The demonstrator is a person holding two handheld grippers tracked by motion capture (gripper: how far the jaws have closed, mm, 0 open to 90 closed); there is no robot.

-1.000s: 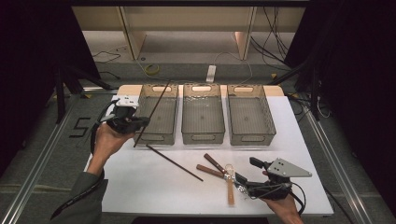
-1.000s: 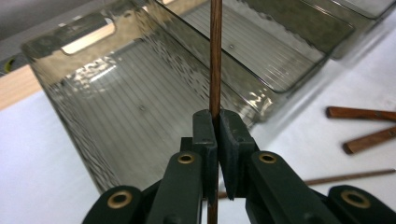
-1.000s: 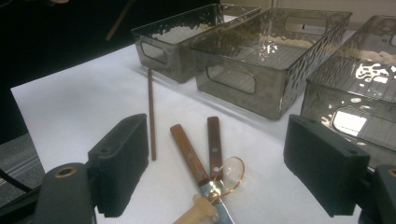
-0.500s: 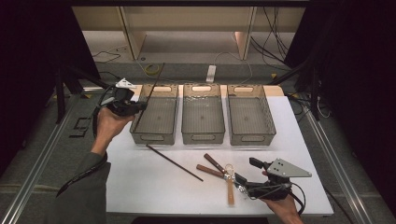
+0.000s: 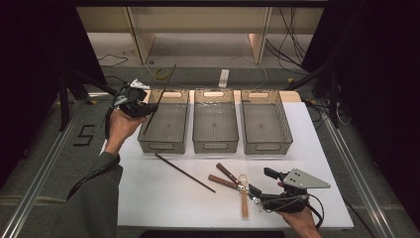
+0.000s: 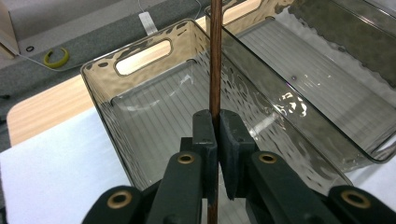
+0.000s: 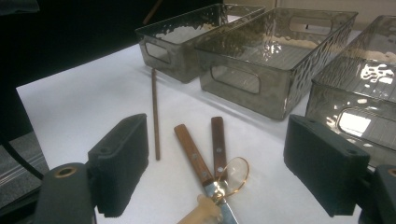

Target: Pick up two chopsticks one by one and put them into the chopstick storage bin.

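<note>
Standing nearly upright over the leftmost bin (image 5: 164,124), the dark chopstick (image 6: 215,60) is pinched near its lower part, so it could pivot or slip and land across the rim rather than inside. The left gripper (image 6: 217,135) has its jaws clamped tight on it. The right gripper (image 7: 224,168) hangs wide open, holding nothing, above the wooden-handled knives (image 7: 203,154) on the white table (image 5: 148,198).

Black "5" on the floor (image 5: 85,135)
</note>
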